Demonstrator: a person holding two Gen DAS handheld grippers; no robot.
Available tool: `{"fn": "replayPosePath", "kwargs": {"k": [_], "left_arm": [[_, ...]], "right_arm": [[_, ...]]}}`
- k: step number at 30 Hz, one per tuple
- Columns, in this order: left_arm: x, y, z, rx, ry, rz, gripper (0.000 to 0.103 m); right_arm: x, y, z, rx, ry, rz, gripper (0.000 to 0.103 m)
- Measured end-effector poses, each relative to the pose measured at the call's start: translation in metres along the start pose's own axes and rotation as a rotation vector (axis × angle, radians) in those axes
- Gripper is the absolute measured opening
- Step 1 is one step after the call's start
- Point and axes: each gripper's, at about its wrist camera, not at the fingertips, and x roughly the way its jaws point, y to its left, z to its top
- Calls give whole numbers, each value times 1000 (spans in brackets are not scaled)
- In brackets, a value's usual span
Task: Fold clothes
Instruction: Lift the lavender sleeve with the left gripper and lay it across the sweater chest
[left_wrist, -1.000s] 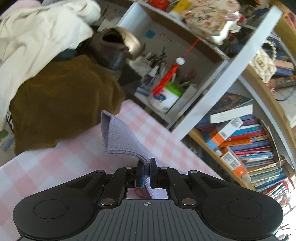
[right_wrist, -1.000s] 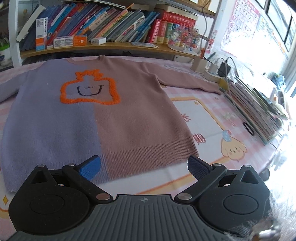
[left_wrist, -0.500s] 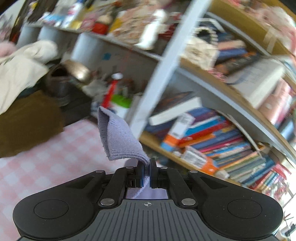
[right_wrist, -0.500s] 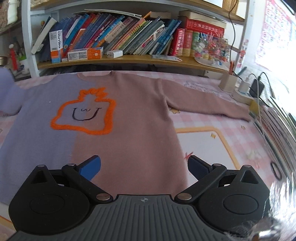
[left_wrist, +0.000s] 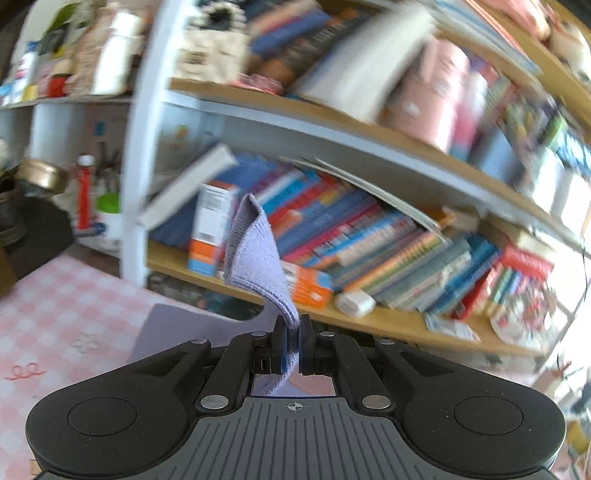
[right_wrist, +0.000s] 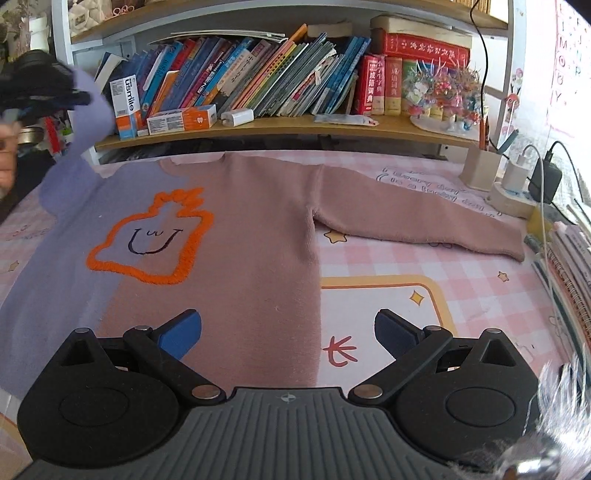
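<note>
Bookshelf (left_wrist: 369, 236) at twelve o'clock; lilac cuff (left_wrist: 255, 258) clamped by raised left gripper (left_wrist: 291, 332); right gripper (right_wrist: 288, 332) held spread over sweater (right_wrist: 240, 240).

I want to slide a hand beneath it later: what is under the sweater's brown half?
The sweater lies flat on the pink checked tablecloth, which shows around it. Anything directly beneath is covered.

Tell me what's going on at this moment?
A person is folding a two-tone sweater spread on the pink checked tablecloth. The left gripper is shut on the cuff of the lilac sleeve, holding it lifted off the table in front of the bookshelf. The right gripper hangs open and empty over the sweater's pink half; the pink sleeve lies flat, not yet folded.
</note>
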Motion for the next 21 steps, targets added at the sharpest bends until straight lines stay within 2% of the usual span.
{"fn": "replayPosePath", "kwargs": {"k": [7, 15, 18, 19, 21], "left_arm": [[28, -50, -28, 132, 79, -2, 3], [54, -76, -57, 215, 179, 2, 6], [68, -86, -68, 244, 266, 8, 22], [68, -89, -72, 253, 286, -6, 33], [70, -96, -79, 272, 326, -36, 43]], "right_arm": [[1, -21, -4, 26, 16, 10, 101], [-2, -46, -12, 73, 34, -30, 101], [-2, -51, -14, 89, 42, -42, 101], [-2, -51, -14, 92, 45, -44, 101], [-1, -51, -14, 92, 47, -43, 101]]}}
